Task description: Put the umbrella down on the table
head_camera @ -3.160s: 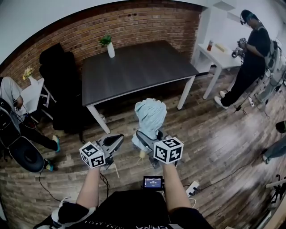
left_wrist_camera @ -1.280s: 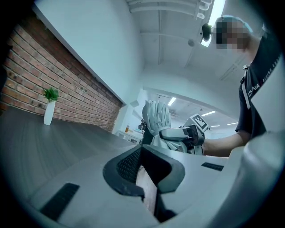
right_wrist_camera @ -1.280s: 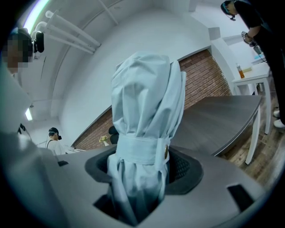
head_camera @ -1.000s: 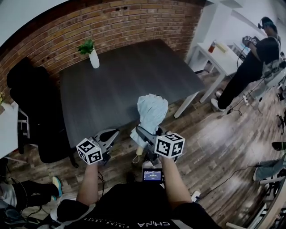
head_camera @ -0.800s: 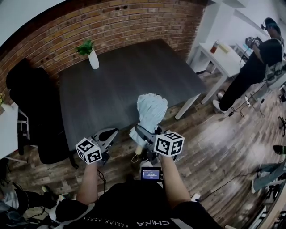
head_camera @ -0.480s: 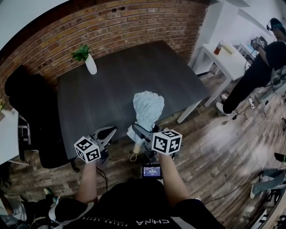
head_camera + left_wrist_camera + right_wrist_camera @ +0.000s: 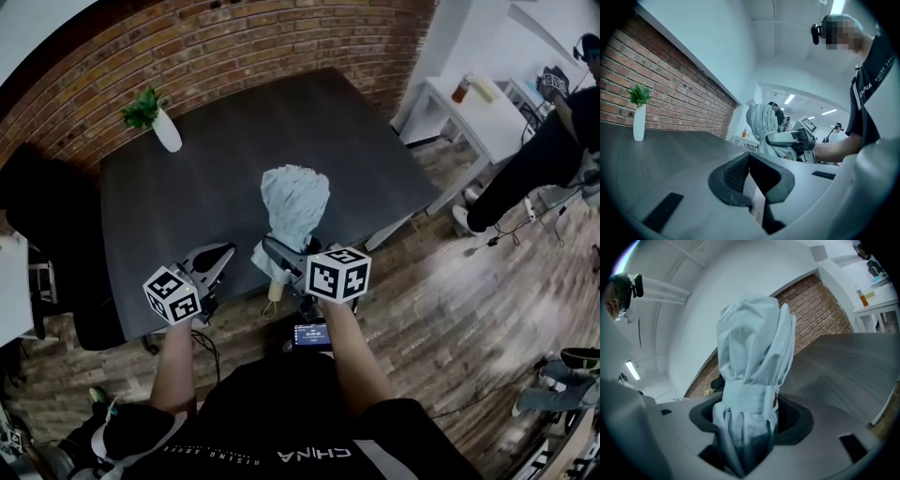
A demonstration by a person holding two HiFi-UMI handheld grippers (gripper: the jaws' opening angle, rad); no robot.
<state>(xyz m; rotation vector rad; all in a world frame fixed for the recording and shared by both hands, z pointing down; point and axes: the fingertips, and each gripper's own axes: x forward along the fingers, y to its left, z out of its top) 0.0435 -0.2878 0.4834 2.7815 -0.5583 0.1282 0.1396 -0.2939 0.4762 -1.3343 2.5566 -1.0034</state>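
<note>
The folded pale blue fabric umbrella (image 7: 292, 211) stands upright in the air above the near edge of the dark grey rectangular table (image 7: 375, 141), not resting on it. A matching strap with a small snap wraps its canopy, and its light handle hangs below. The right gripper (image 7: 279, 262) has its jaws clamped round the lower part of the bundle. Just to its left, the left gripper (image 7: 220, 255) hovers over the table's near edge with its fingertips together and nothing between them.

A white vase with a green plant (image 7: 165, 133) stands at the table's far left corner, well apart from the umbrella, close to the red brick wall (image 7: 234, 47). A black chair (image 7: 37, 211) sits left of the table. To the right is a white side table (image 7: 487, 117), with a person in black clothes (image 7: 539, 159) beside it on the wooden plank floor (image 7: 450, 309).
</note>
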